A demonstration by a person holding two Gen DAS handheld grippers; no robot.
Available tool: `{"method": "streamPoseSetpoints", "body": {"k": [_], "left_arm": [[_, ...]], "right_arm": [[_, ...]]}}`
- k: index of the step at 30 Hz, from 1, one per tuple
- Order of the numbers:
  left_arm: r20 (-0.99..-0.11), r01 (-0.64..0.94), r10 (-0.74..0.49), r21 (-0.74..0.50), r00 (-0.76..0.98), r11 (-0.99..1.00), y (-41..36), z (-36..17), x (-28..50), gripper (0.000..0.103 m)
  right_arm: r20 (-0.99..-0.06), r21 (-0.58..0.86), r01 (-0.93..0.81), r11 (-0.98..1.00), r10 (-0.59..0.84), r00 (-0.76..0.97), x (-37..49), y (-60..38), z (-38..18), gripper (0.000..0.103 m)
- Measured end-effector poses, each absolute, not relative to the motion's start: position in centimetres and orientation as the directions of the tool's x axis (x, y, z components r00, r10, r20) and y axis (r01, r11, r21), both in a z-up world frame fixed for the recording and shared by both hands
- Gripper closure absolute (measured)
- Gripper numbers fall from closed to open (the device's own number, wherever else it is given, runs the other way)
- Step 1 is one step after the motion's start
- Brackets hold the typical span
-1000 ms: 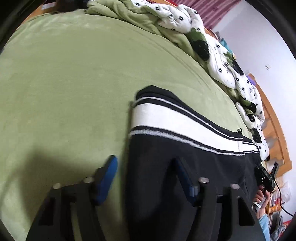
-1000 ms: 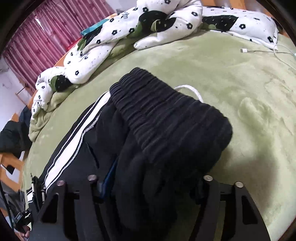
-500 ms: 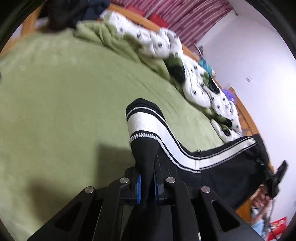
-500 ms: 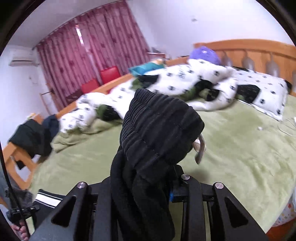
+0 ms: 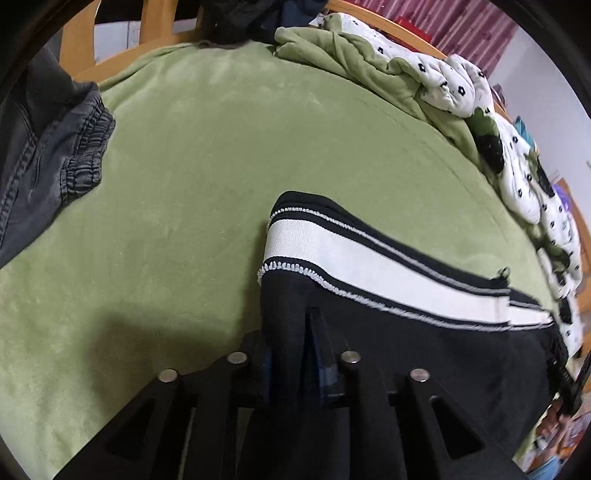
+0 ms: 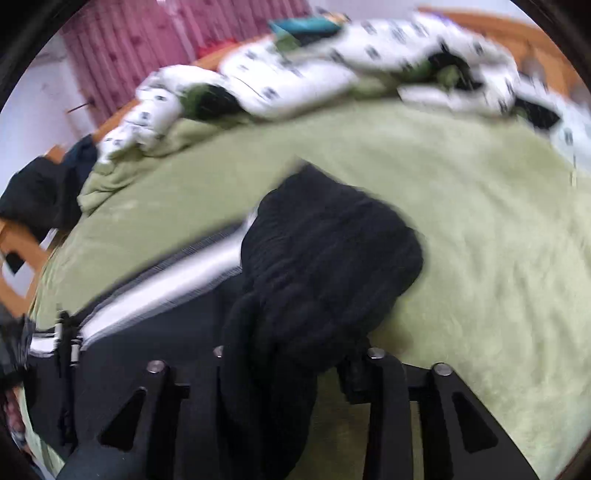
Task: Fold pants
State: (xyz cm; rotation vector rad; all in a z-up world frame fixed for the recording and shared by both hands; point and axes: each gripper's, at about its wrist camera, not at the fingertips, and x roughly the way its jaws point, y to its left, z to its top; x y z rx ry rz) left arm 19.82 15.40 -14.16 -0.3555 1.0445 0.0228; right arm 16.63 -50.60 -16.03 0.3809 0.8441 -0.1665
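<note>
Black pants with a white side stripe [image 5: 369,266] lie across the green bed cover [image 5: 207,155]. My left gripper [image 5: 291,354] is shut on the leg-cuff end of the pants, which bunches up between its fingers. In the blurred right wrist view, my right gripper [image 6: 291,354] is shut on the ribbed black waistband [image 6: 328,251], which drapes over the fingers. The striped leg [image 6: 166,280] runs off to the left from there.
Grey pants [image 5: 44,162] lie at the bed's left edge. A rumpled white-and-green spotted quilt [image 5: 461,92] lines the far side; it also shows in the right wrist view [image 6: 295,77]. Wooden bed frame [image 5: 159,22] and dark clothes [image 6: 40,188] sit beyond.
Both grippers closed on the pants a second ago, lifted them, and have now come back down towards the bed. The right view is blurred from motion.
</note>
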Motion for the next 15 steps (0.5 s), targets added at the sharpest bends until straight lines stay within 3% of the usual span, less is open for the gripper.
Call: {"method": "streamPoseSetpoints", "body": {"k": [2,6,8,9,15], "left_arm": [[-0.848,-0.184,-0.105,-0.231,0.52,0.955,15.0,-13.4,19.7,0.071],[-0.823,-0.183,0.028,-0.093,0.567,0.979,14.0,-11.1,17.8,0.069],[-0.801,-0.161,0.016,-0.101,0.598,0.982,13.3,-9.9,16.5,0.046],[-0.792,-0.151,0.001,-0.115,0.611,0.982,13.0,-9.3,15.8,0.041],[-0.785,-0.027,-0.111,-0.161,0.61,0.987,9.5,-10.1,11.7,0.038]], "right_arm": [[-0.771,0.243,0.279,0.929,0.01,0.637,16.9,-51.0,-16.3,0.053],[-0.821,0.141,0.279,0.95,-0.045,0.569,16.2,-50.6,-16.4,0.049],[-0.827,0.106,0.299,0.948,-0.083,0.556,14.8,-50.3,-15.4,0.049],[-0.829,0.089,0.311,0.946,-0.102,0.55,13.9,-49.9,-15.0,0.049],[-0.692,0.036,0.309,0.95,-0.2,0.694,8.1,-47.6,-10.7,0.049]]}}
